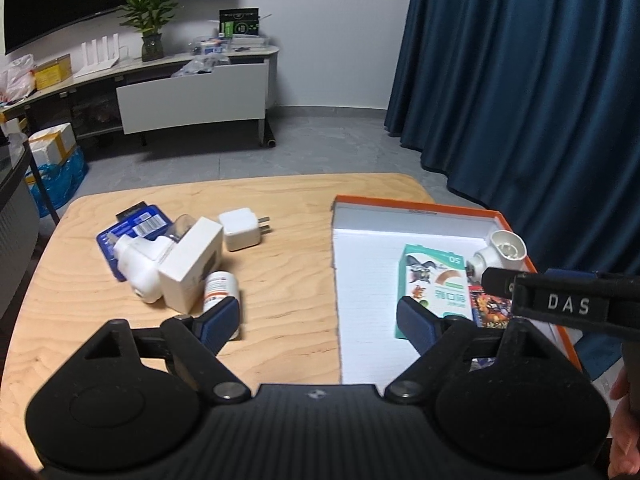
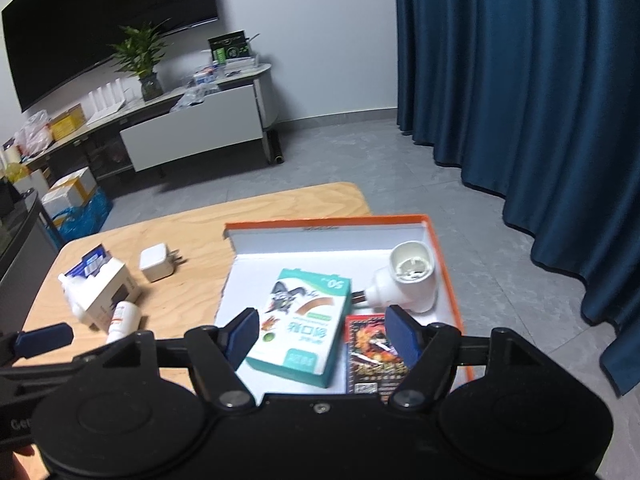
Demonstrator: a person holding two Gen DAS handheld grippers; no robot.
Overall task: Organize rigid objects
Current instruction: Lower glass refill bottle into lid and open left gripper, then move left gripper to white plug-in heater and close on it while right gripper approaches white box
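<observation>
The green box [image 2: 304, 328] lies untouched beneath the spread-jawed right gripper [image 2: 320, 334].

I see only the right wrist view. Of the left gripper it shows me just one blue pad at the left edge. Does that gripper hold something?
Observer: No. The left wrist view shows the left gripper open, with nothing between its pads.
Operator: Which object is nearest to it?
Observer: The white bottle with an orange label. It lies on its side, and one pad covers its near end.
Operator: There is something blue behind the white carton. What is it?
Observer: A flat blue pack with a barcode label. It lies on the table, and the white plug-in device rests partly on it.
</observation>
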